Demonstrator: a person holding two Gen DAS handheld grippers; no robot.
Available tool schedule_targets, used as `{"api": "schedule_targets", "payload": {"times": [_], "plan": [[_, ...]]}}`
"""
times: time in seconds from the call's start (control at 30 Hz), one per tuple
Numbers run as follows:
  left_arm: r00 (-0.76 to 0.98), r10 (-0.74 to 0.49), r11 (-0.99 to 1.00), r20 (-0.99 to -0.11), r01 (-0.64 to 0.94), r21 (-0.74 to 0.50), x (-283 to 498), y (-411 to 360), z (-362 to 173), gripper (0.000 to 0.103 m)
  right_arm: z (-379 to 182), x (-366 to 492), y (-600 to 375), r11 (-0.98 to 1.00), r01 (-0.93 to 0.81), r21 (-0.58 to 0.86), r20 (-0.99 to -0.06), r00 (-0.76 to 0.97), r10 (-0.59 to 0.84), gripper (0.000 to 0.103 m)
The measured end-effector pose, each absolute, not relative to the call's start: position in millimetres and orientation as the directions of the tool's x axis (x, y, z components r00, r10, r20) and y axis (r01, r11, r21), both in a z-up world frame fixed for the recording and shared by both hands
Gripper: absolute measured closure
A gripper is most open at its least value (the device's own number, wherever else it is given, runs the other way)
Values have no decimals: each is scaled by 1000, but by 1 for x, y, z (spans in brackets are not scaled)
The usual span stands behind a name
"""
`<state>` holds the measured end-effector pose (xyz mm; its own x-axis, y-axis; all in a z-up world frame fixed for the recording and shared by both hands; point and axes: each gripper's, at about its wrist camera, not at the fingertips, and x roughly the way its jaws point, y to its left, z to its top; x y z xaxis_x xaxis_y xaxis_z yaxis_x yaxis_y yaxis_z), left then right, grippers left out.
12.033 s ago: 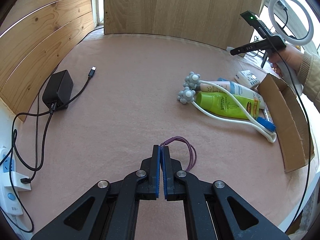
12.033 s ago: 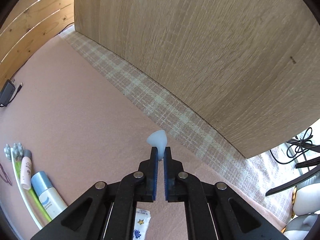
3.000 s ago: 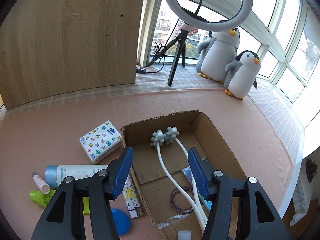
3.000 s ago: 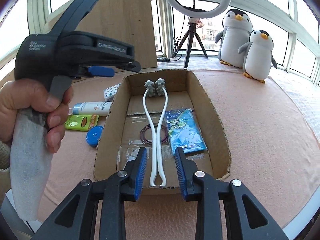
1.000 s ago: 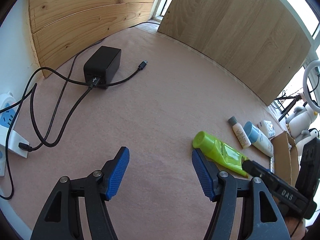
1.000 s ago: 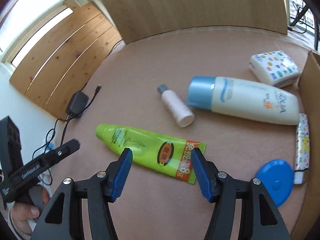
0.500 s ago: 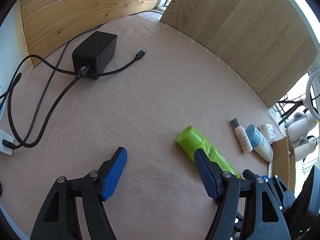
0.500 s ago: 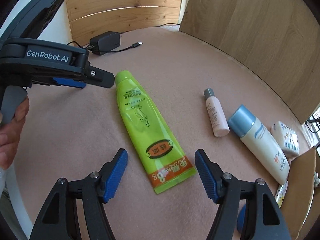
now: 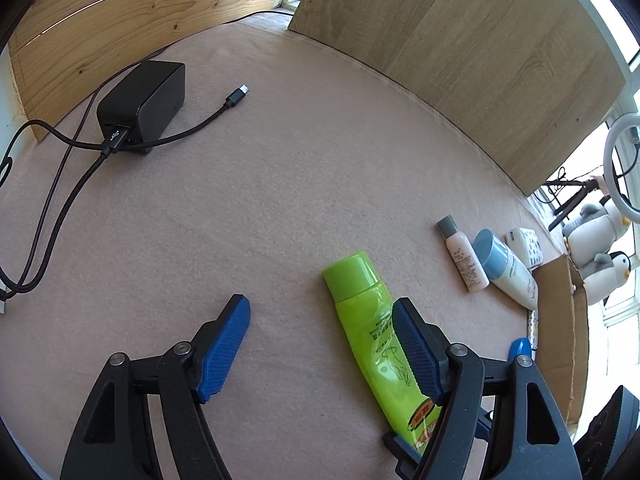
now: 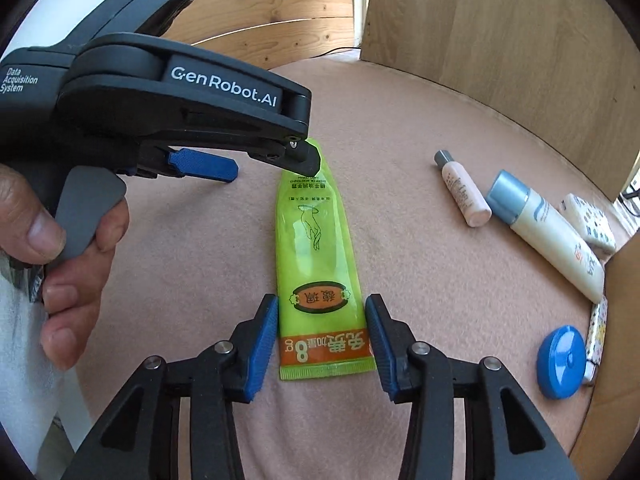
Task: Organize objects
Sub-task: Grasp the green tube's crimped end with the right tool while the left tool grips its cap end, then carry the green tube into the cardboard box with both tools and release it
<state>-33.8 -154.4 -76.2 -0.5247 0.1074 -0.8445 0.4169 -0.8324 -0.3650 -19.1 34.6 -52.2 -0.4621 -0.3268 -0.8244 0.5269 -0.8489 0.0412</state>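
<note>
Left wrist view: the left claw (image 9: 320,344) is wide and empty, with the green tube (image 9: 374,336) lying flat on the table (image 9: 280,184) by its right finger. Right wrist view: the right claw (image 10: 321,338) is wide, straddling the tube's (image 10: 316,248) flat end without gripping it.

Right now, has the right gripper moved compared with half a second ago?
Yes. The right gripper has come forward over the green tube. Its open fingers now straddle the tube's crimped end, which lay ahead of the fingertips before.
</note>
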Motion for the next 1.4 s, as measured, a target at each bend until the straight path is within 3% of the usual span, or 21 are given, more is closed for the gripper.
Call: {"api": "schedule_targets", "payload": {"times": [0.3, 0.37, 0.43, 0.5, 0.93, 1.4], "plan": [[-518, 155, -850, -841, 364, -380, -42, -137, -77, 29, -52, -25, 61, -874, 398, 278, -771, -451, -450, 63], [-514, 170, -857, -841, 344, -384, -46, -130, -77, 40, -52, -23, 60, -875, 397, 278, -769, -454, -450, 63], [-503, 201, -862, -840, 317, -396, -50, -123, -78, 60, -51, -24, 59, -877, 397, 273, -769, -457, -446, 63], [-492, 209, -870, -845, 300, -390, -52, -116, -79, 72, -52, -24, 57, -880, 401, 254, -774, -461, -434, 64], [-514, 226, -880, -827, 256, -400, -55, -105, -67, 76, -52, -19, 59, -900, 401, 172, -789, -491, -370, 65], [-577, 206, -901, -790, 203, -383, -50, -89, -22, 76, -23, -10, 67, -909, 389, 152, -745, -559, -364, 65]]}}
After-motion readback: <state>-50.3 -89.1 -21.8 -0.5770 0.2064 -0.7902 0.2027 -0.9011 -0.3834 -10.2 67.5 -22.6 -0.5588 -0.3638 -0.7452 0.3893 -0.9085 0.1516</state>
